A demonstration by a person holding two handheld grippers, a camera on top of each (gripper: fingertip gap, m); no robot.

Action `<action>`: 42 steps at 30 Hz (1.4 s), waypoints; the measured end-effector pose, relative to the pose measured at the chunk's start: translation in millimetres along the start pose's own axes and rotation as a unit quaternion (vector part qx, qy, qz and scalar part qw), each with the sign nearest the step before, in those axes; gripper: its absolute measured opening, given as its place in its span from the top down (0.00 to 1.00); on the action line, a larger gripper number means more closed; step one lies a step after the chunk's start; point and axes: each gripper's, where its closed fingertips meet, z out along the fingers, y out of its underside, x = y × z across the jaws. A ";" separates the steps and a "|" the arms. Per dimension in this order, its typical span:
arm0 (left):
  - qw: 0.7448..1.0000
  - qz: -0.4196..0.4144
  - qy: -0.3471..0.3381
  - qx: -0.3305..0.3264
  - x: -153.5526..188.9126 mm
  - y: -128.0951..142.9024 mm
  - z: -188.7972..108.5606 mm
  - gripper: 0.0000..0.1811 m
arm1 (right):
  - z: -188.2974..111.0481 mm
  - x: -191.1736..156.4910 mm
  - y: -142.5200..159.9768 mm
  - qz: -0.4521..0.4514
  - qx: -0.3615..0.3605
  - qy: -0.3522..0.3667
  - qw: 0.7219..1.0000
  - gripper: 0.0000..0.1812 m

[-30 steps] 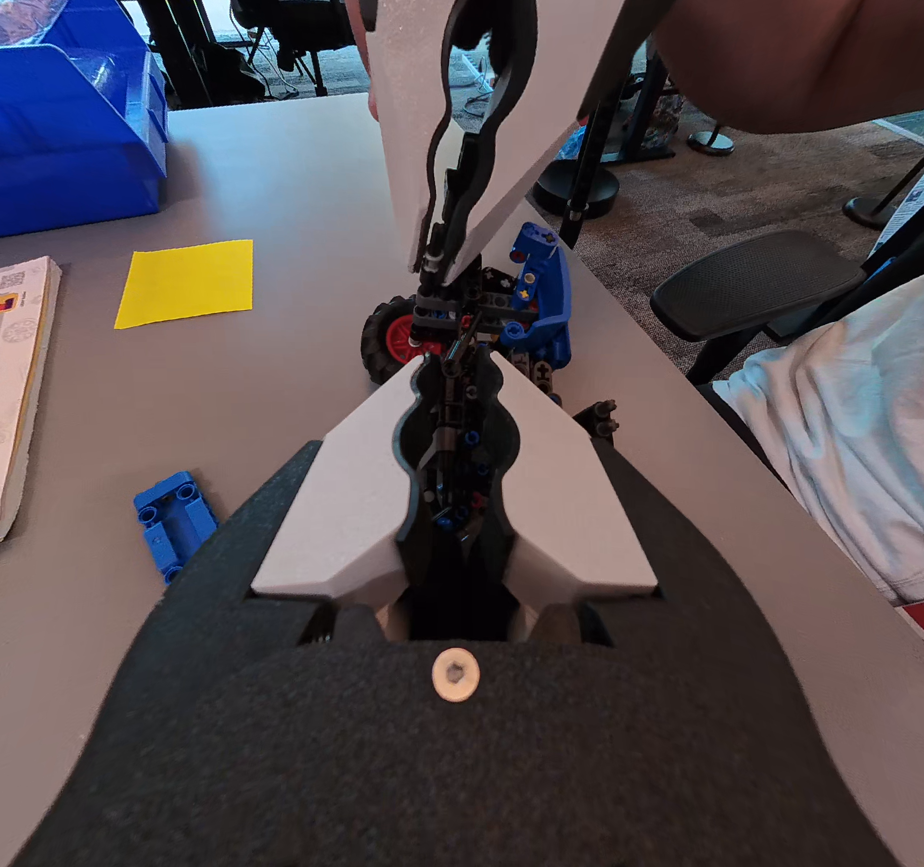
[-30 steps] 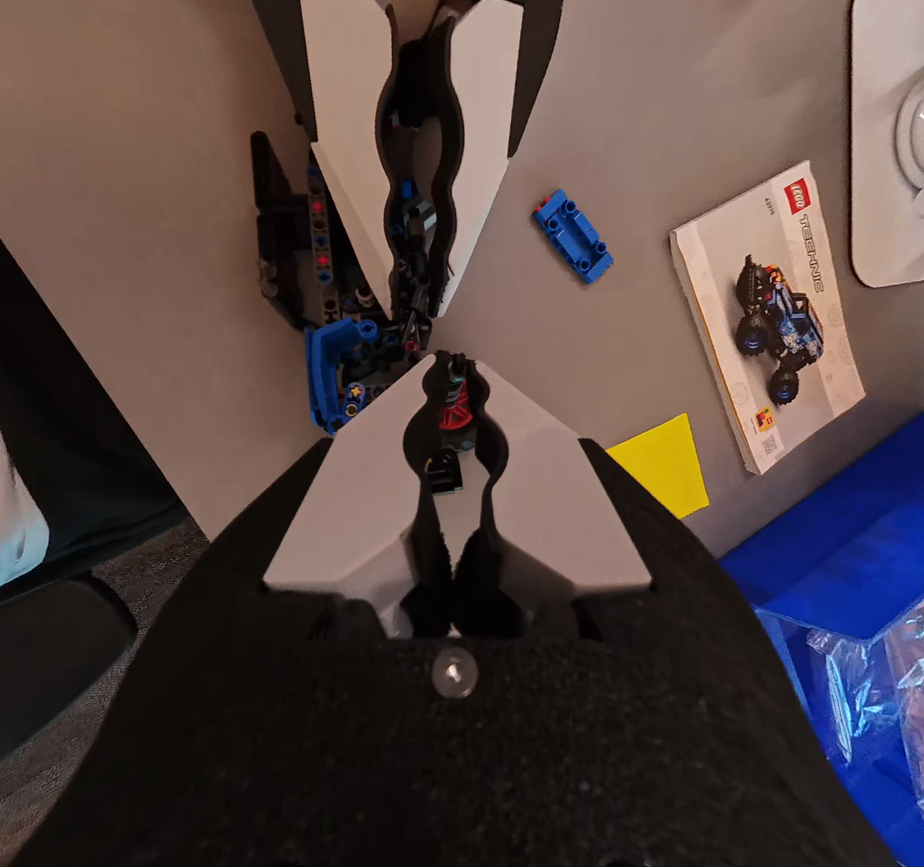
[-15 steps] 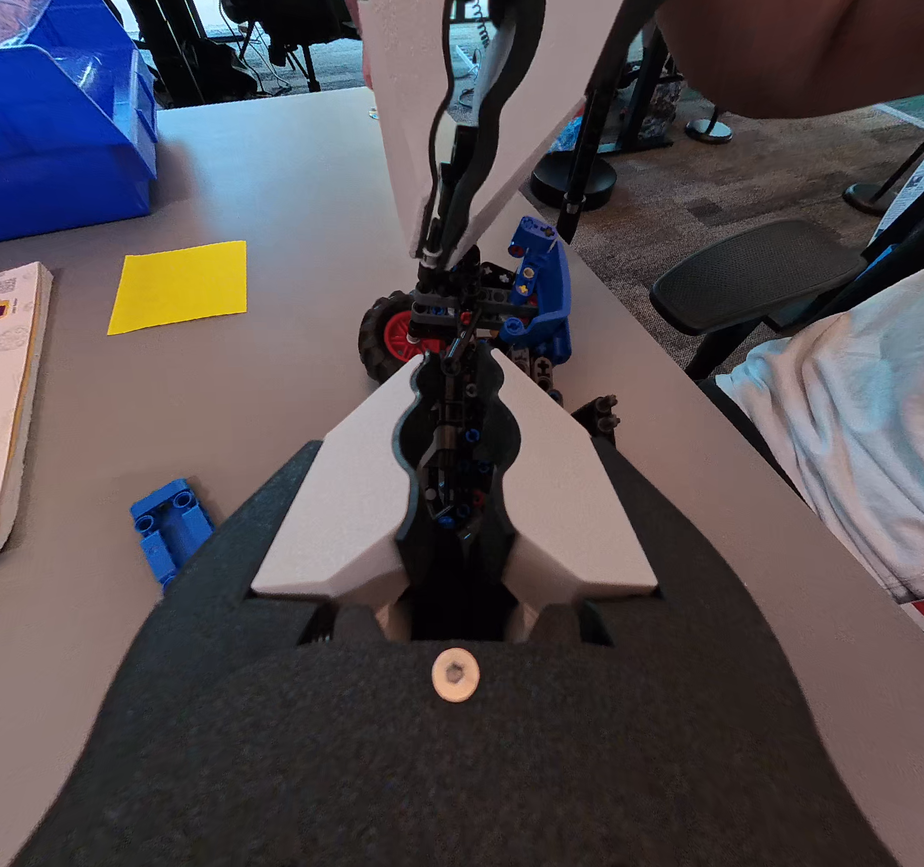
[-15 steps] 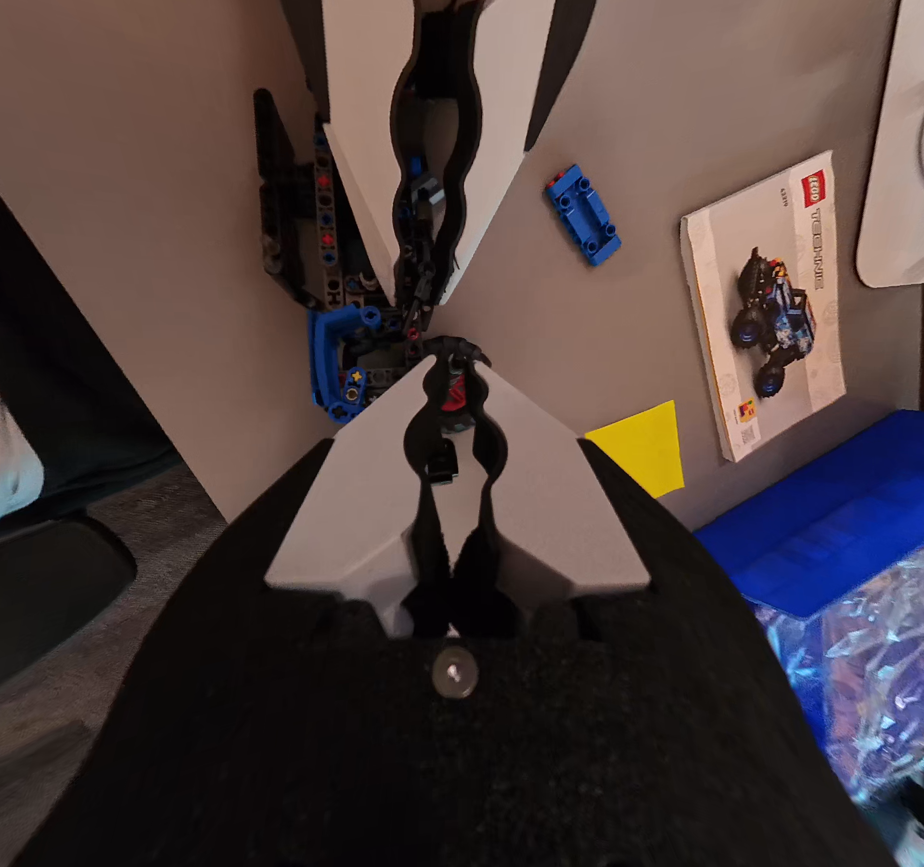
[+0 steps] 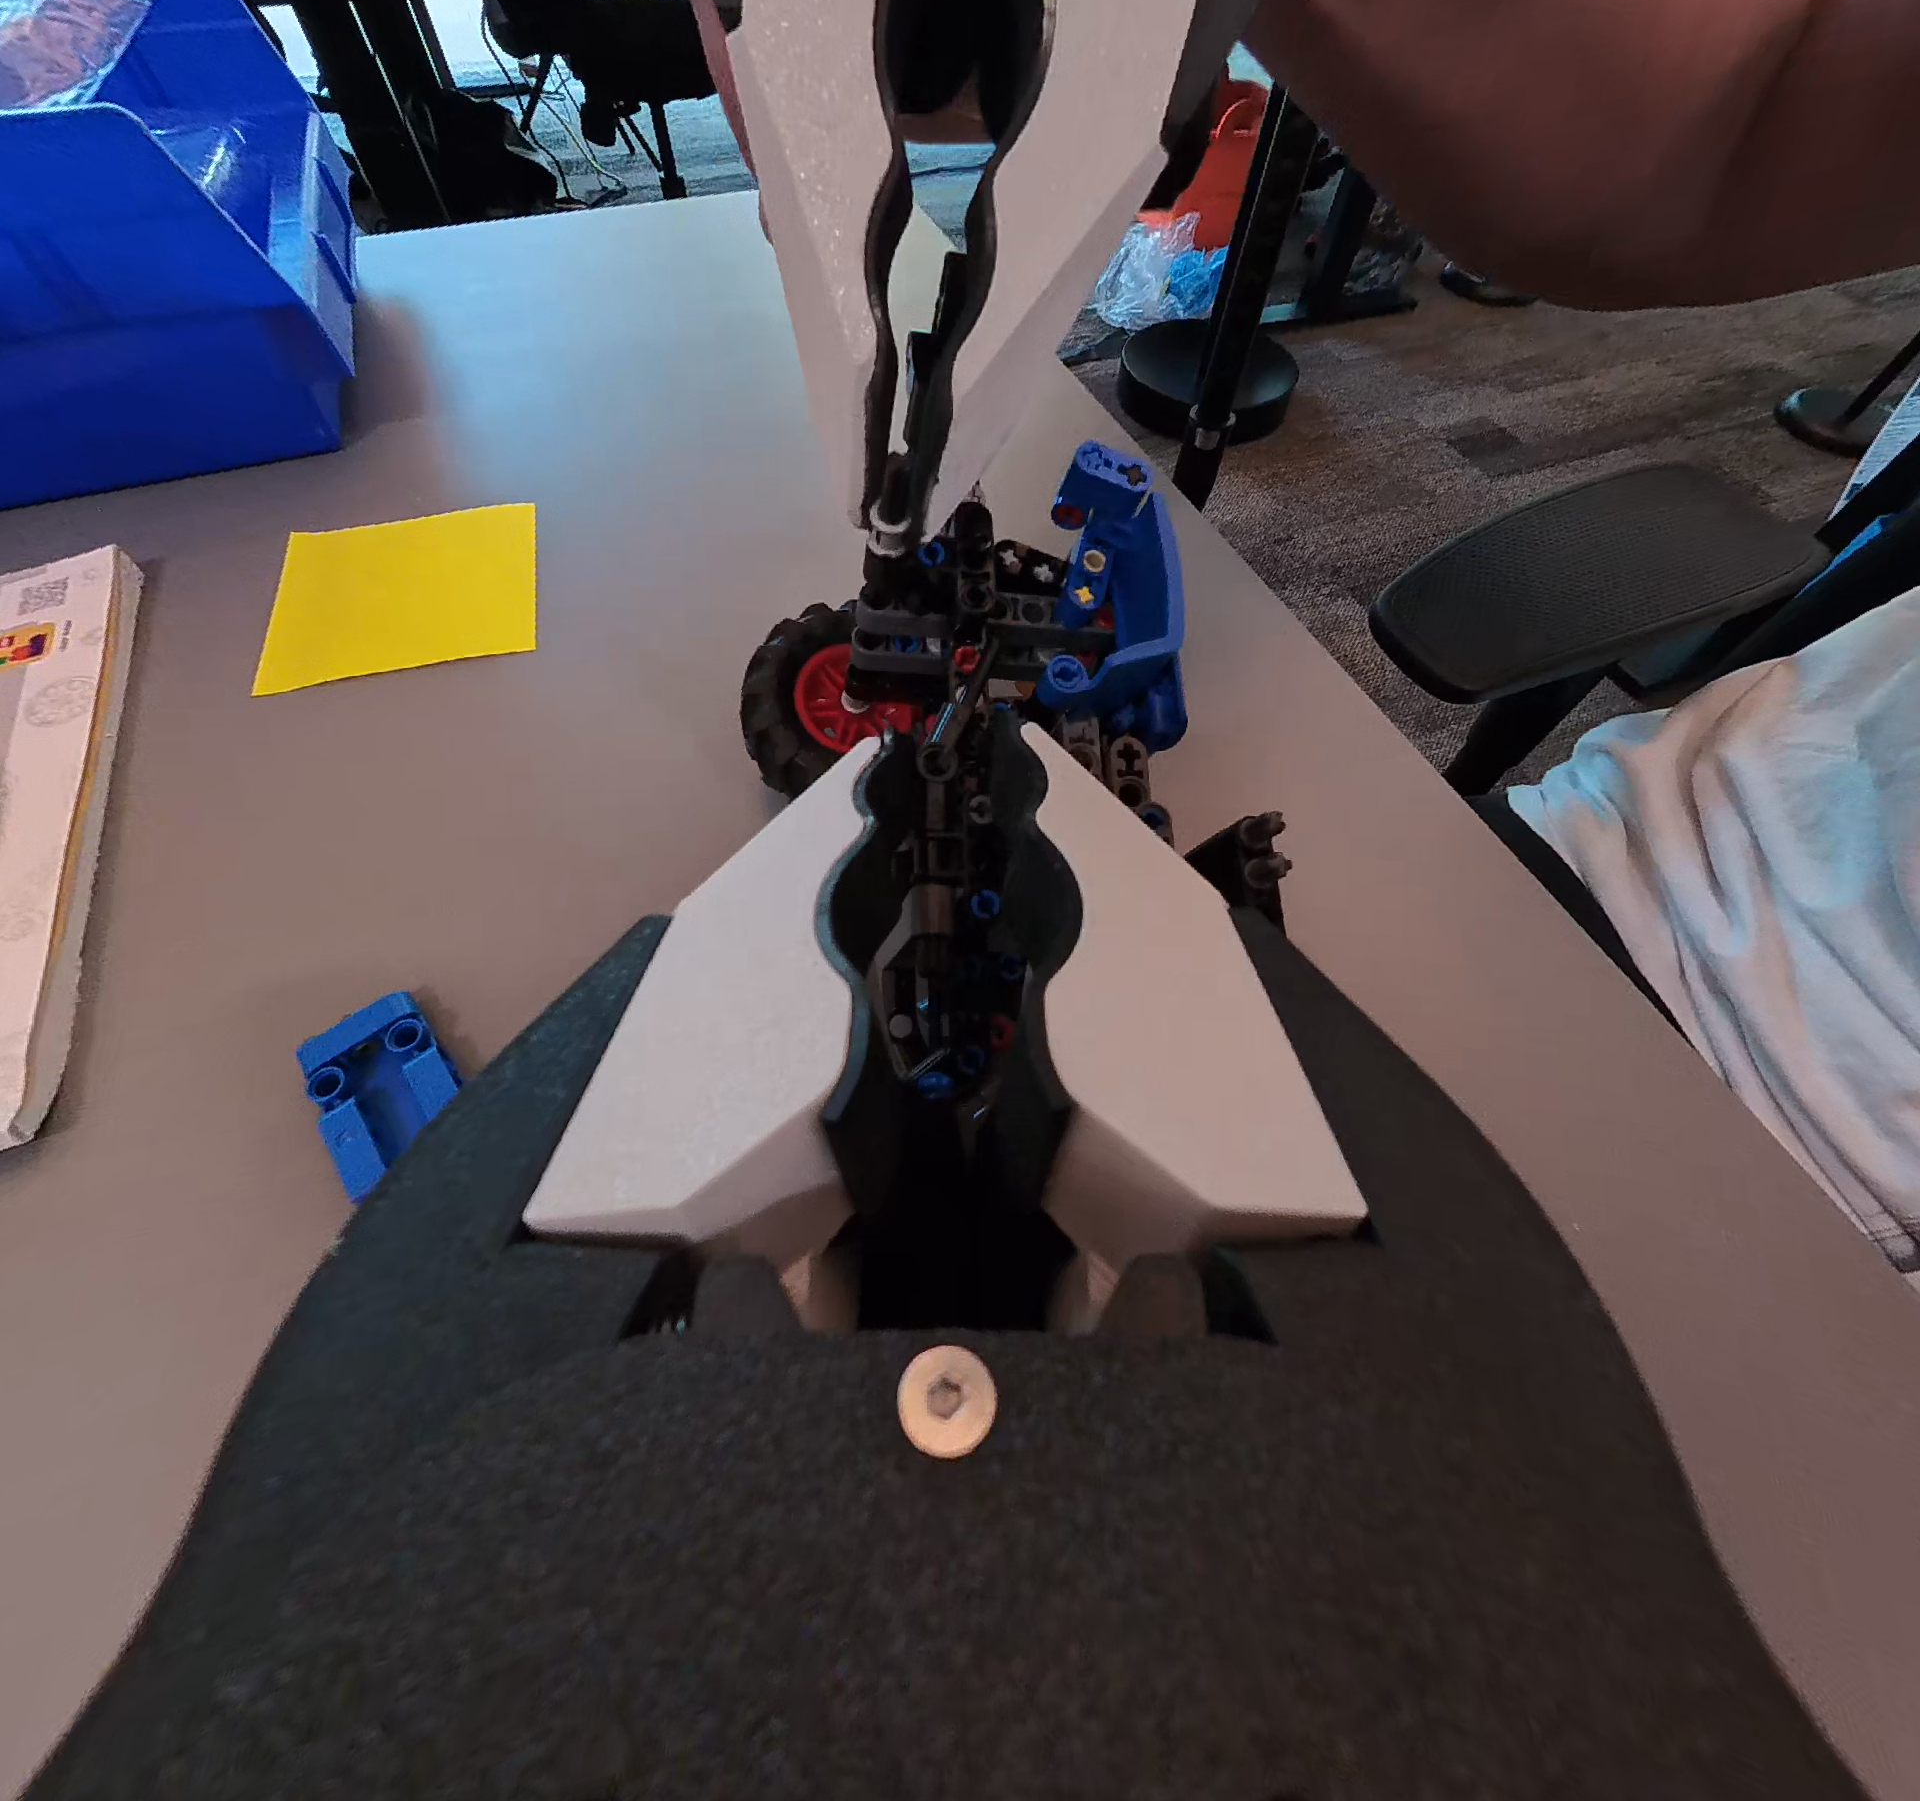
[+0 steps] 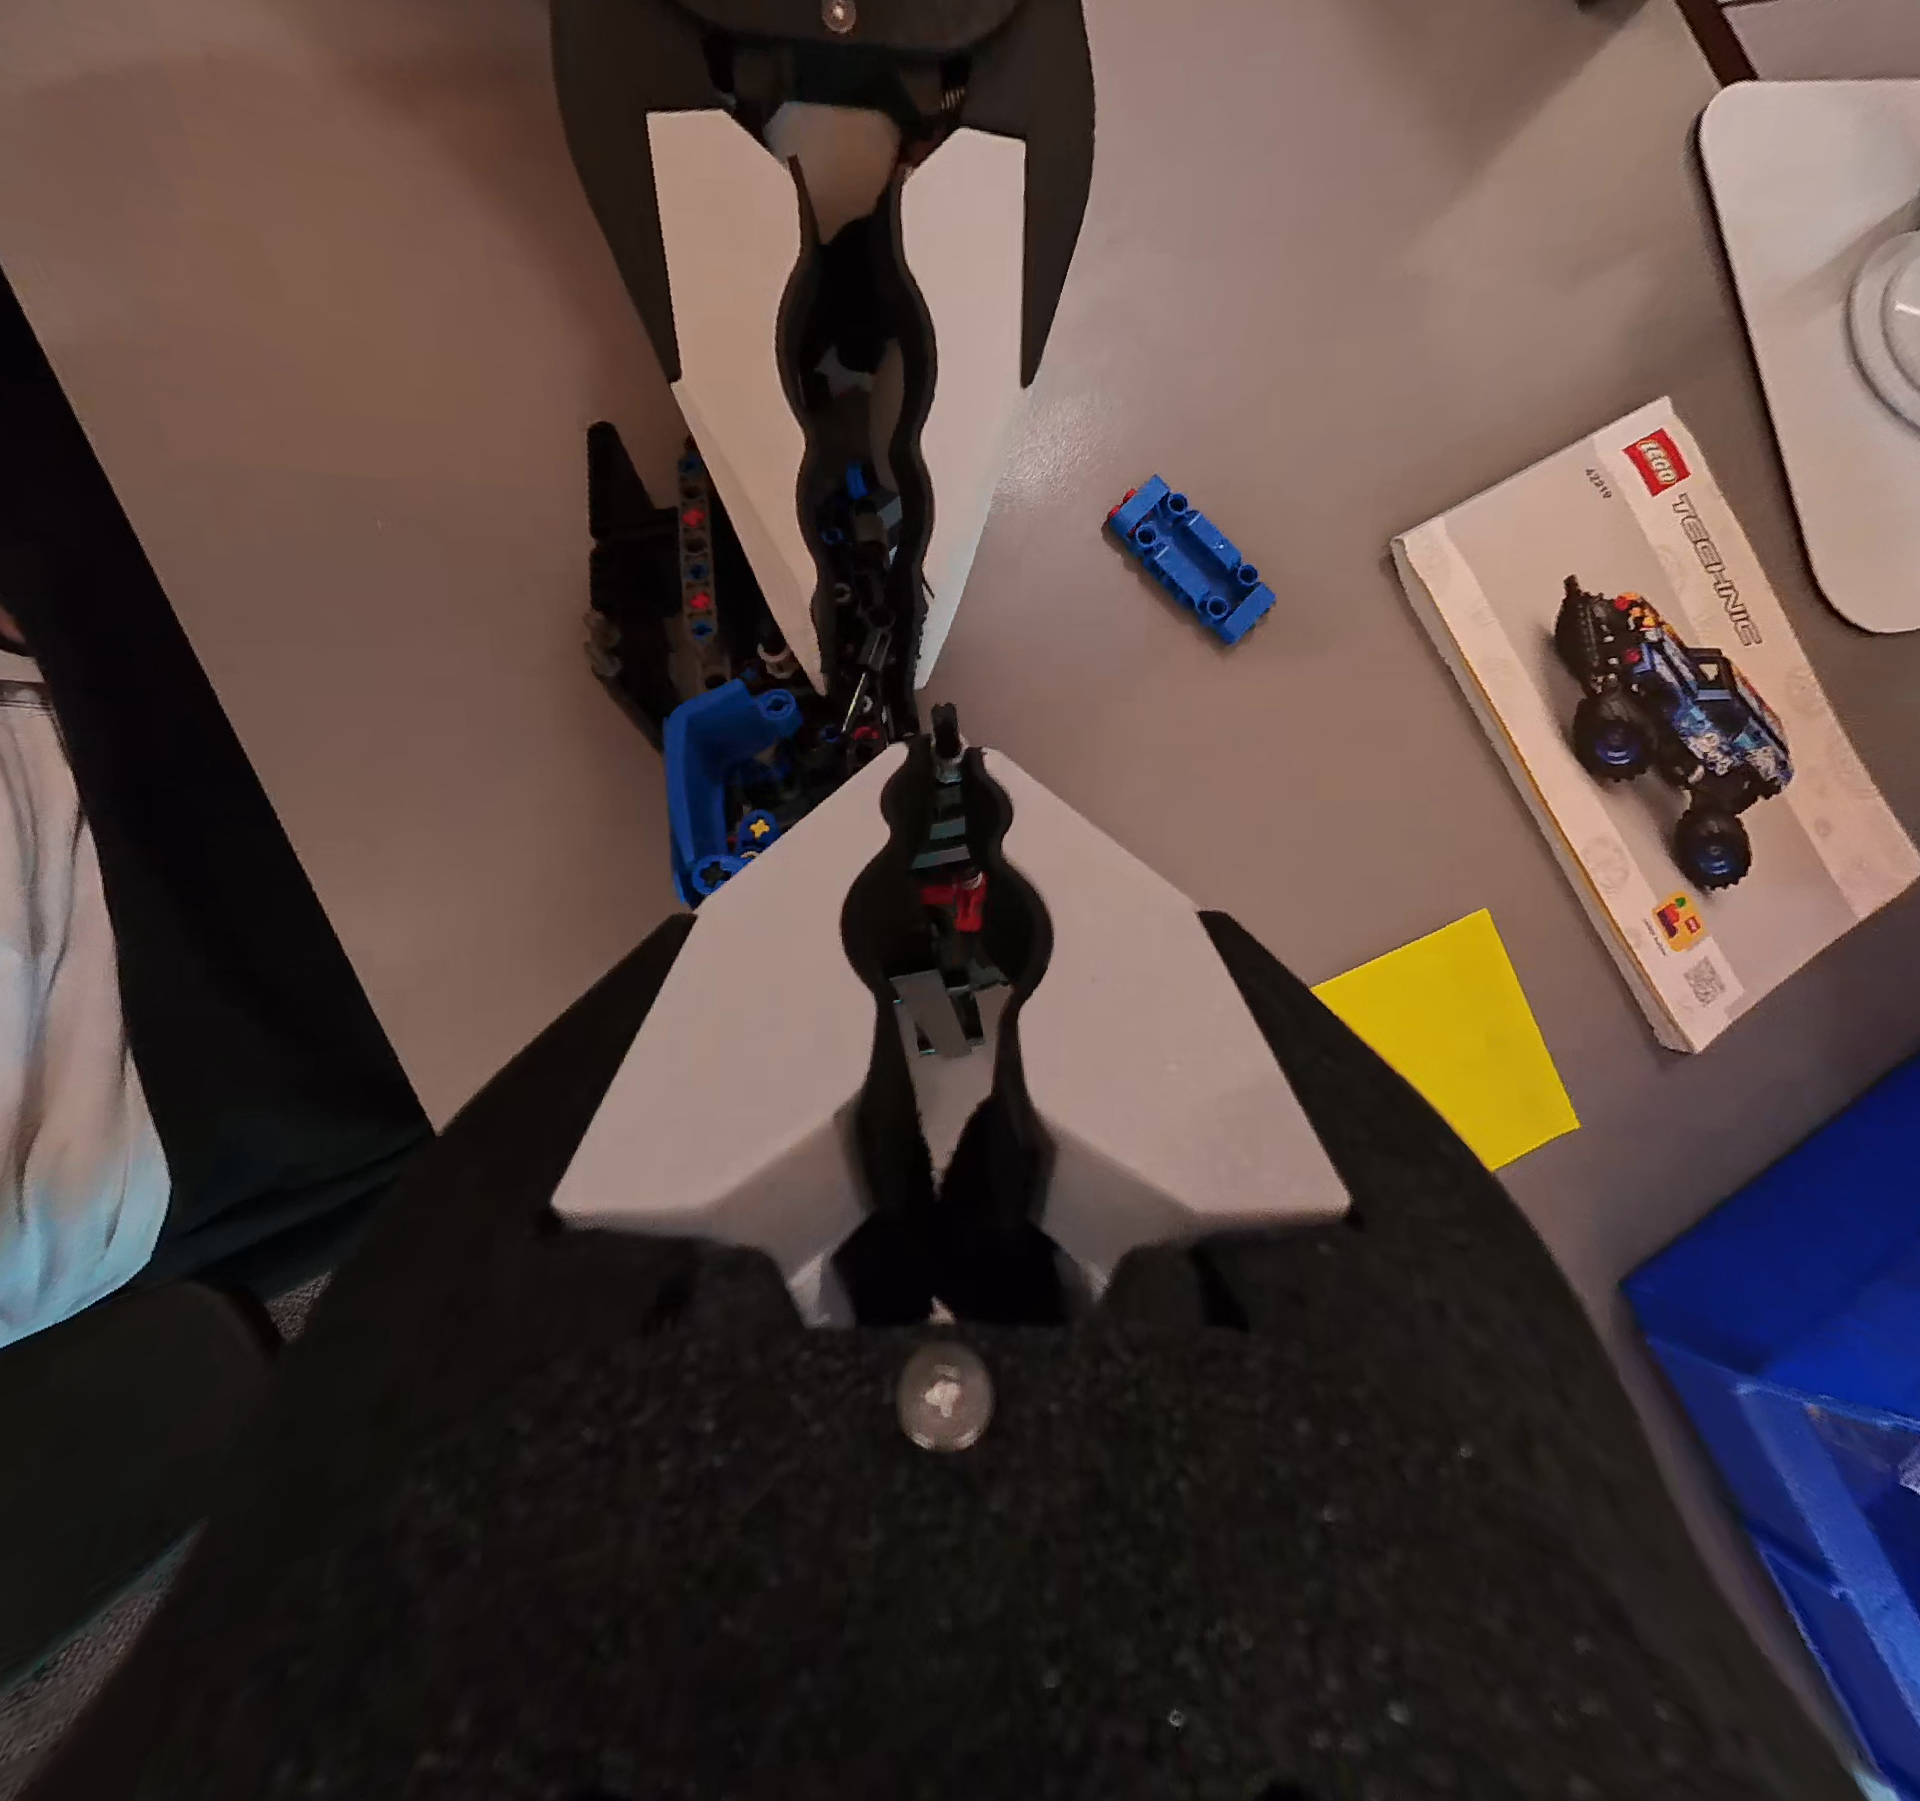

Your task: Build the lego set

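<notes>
**Two-handed grip on a half-built toy truck**

Risk of slipping or popping pieces loose: only a narrow grip on thin black beams, and opposing pulls from both sides could split the frame.

Left gripper [image 5: 951, 743] closed on the toy truck [image 5: 997, 650], black frame wedged between its fingers [image 5: 727, 1003]. Right gripper [image 6: 940, 754] from above, nearly closed on a thin black pin at the tips. Truck on the tabletop [image 5: 582, 338] near its edge, red wheel [image 5: 821, 702] touching down. Loose blue brick [image 6: 1190, 562], yellow paper [image 6: 1444, 1034], booklet [image 6: 1652, 712] nearby.
</notes>
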 end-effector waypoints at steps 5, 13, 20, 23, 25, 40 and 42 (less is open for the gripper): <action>1.000 0.002 -0.003 -0.003 -1.1 0.6 0.4 0.92 | 1.2 1.1 -0.4 0.015 0.040 -0.006 0.999 0.98; 1.000 0.000 -0.012 -0.006 -5.0 1.2 0.0 0.92 | 2.8 5.2 -4.7 0.075 0.128 -0.038 0.988 0.98; 1.000 -0.004 -0.014 -0.006 -7.5 1.1 -0.3 0.91 | 2.0 8.5 -10.1 0.112 0.187 -0.063 0.974 0.98; 1.000 -0.002 -0.018 -0.004 -9.0 0.8 -0.4 0.92 | 0.0 8.6 -14.1 0.129 0.216 -0.075 0.965 0.98; 1.000 -0.002 -0.021 -0.005 -9.0 0.7 -0.1 0.92 | -0.5 8.7 -13.1 0.124 0.210 -0.068 0.967 0.98; 0.998 -0.063 -0.001 0.026 -9.7 -8.6 -15.2 0.90 | -56.6 -13.8 6.6 0.160 0.367 0.150 0.904 0.84; 0.996 -0.076 0.002 0.039 -10.3 -14.8 -21.2 0.89 | -52.9 -20.5 26.7 0.195 0.365 0.152 0.898 0.83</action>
